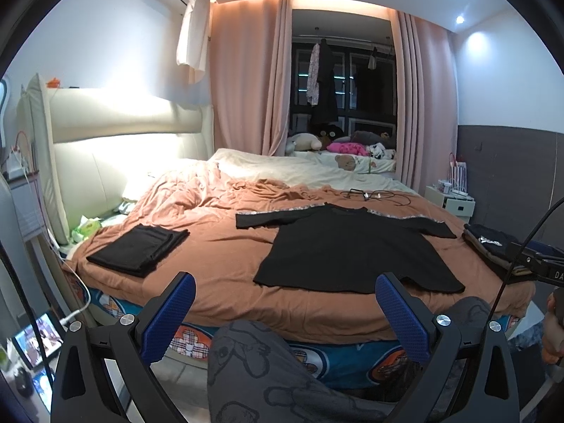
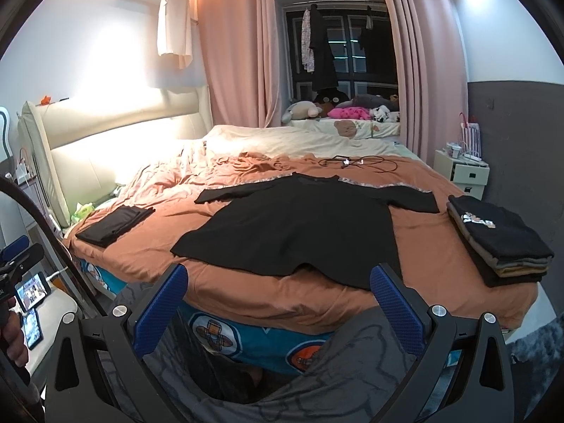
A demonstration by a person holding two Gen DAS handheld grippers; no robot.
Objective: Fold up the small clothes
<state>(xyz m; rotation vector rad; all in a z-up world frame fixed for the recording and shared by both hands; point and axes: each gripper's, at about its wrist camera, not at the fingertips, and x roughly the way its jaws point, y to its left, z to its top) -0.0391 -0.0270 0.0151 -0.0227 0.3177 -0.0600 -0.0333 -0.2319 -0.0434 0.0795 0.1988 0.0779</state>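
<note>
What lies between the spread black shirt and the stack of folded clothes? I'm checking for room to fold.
Only bare orange bedcover separates the black shirt from the folded stack, clearest in the right wrist view.

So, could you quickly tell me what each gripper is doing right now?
Left gripper: open, holding nothing.
Right gripper: open, holding nothing.

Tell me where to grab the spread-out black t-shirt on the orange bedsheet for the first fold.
Probably take the black t-shirt by its sleeve ends, one in each gripper, coming from the bed's near edge. It lies flat, sleeves stretched sideways, hem towards you. Left gripper and right gripper are both open and empty.
</note>
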